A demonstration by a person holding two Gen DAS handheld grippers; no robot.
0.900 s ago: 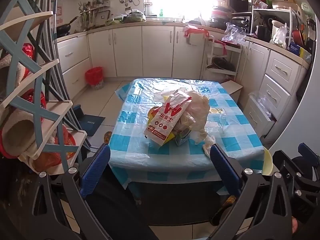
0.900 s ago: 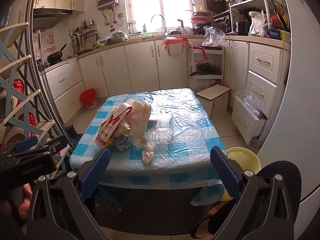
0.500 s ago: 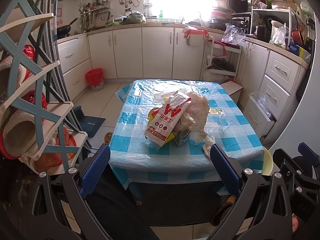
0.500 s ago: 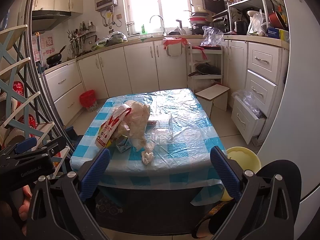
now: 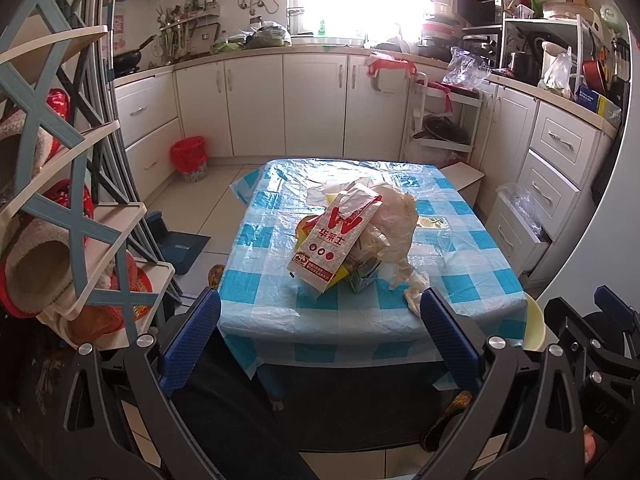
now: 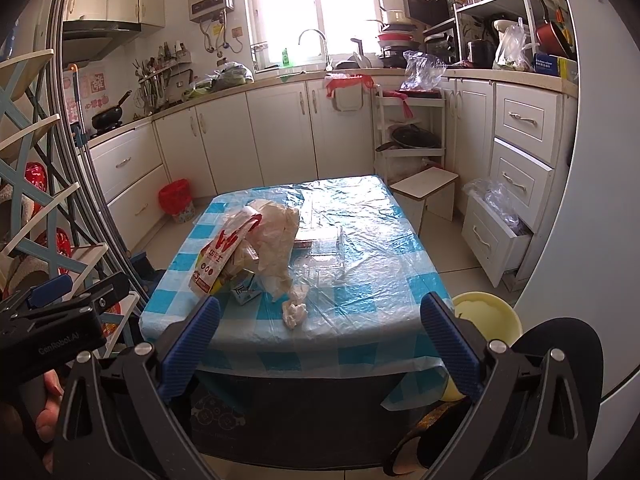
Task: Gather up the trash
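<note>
A heap of trash sits on a low table (image 5: 280, 304) with a blue-and-white checked plastic cover. On top lies a white and red paper bag (image 5: 332, 246), with a crumpled beige wrapper (image 5: 394, 216) and a small carton (image 5: 364, 278) beside it. A crumpled tissue (image 6: 294, 312) lies near the table's front edge, and a clear plastic tray (image 6: 326, 250) lies further back. My left gripper (image 5: 320, 332) and my right gripper (image 6: 320, 336) are both open and empty, held in front of the table and short of the trash.
A red bin (image 5: 189, 158) stands by the far cabinets. A blue and white shelf rack (image 5: 60, 200) stands close on the left. A yellow basin (image 6: 486, 316) sits on the floor at the table's right front corner. Open drawers (image 6: 496, 236) and a small stool (image 6: 424, 190) are on the right.
Both views have risen and tilted very slightly; the table and trash sit a little lower in frame. Both grippers stay open and nothing on the table has moved.
</note>
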